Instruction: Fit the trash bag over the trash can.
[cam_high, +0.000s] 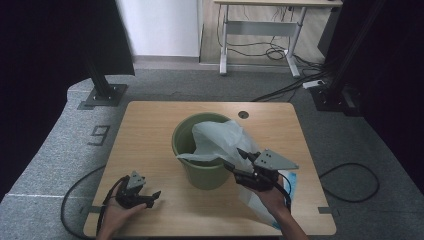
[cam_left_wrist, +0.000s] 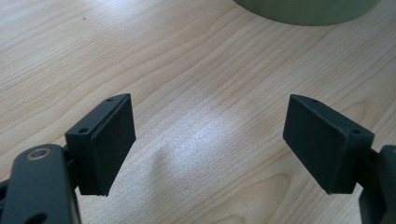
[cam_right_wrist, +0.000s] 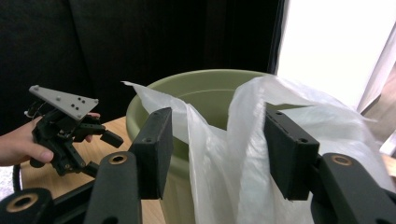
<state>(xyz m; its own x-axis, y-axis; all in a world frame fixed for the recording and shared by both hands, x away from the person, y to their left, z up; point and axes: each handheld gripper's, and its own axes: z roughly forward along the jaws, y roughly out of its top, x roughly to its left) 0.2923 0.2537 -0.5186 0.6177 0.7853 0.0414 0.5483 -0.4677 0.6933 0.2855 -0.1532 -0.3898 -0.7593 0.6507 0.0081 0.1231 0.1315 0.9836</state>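
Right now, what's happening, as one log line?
left gripper: open, idle on table | right gripper: open around plastic bag | bag: half over green bin rim

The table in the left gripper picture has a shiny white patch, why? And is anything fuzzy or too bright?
Left gripper view: the patch on the table is lamp glare. Right gripper view: the white wall is washed out, the curtain dark. High view: slightly soft; the bin casts a faint shadow.

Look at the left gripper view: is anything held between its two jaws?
No: the left gripper stands open over the bare table.
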